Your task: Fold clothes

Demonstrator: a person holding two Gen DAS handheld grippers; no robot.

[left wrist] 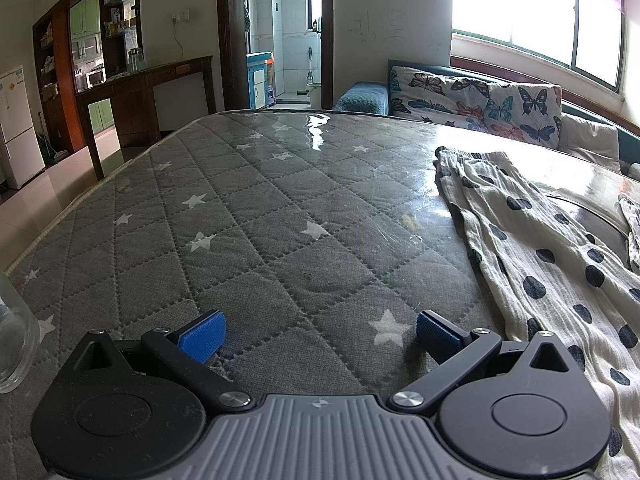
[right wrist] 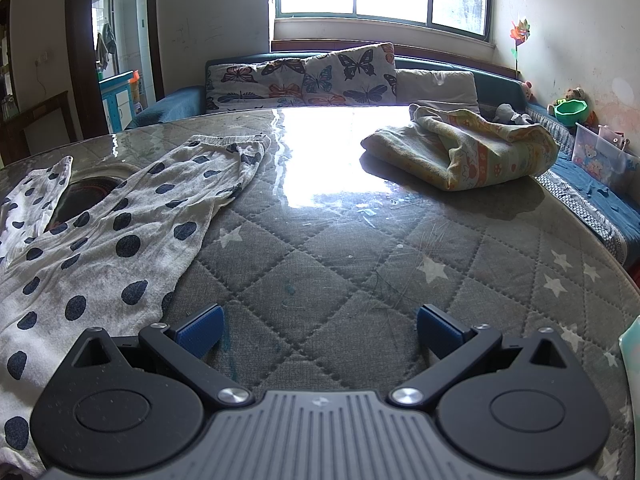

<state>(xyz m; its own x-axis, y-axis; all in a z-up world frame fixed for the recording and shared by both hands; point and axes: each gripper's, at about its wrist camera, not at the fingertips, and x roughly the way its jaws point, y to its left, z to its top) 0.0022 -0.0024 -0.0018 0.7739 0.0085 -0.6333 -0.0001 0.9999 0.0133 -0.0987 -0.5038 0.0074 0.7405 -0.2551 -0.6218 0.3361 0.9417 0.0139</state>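
Dotted trousers (right wrist: 120,236) lie spread, unfolded, mid-table between both tools; left gripper (left wrist: 318,334) and right gripper (right wrist: 318,330) gape wide, empty; judged next: pinch a hem or waistband.

Your polka-dot pants (right wrist: 120,236) lie spread flat, wrinkled, left of frame; a folded patterned cloth (right wrist: 464,152) sits upper right.

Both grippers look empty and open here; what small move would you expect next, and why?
Probably the right gripper shifts left toward the polka-dot trousers to pinch a leg. They lie spread flat and unfolded, and both it and the left gripper hover open over the bare quilted table cover.
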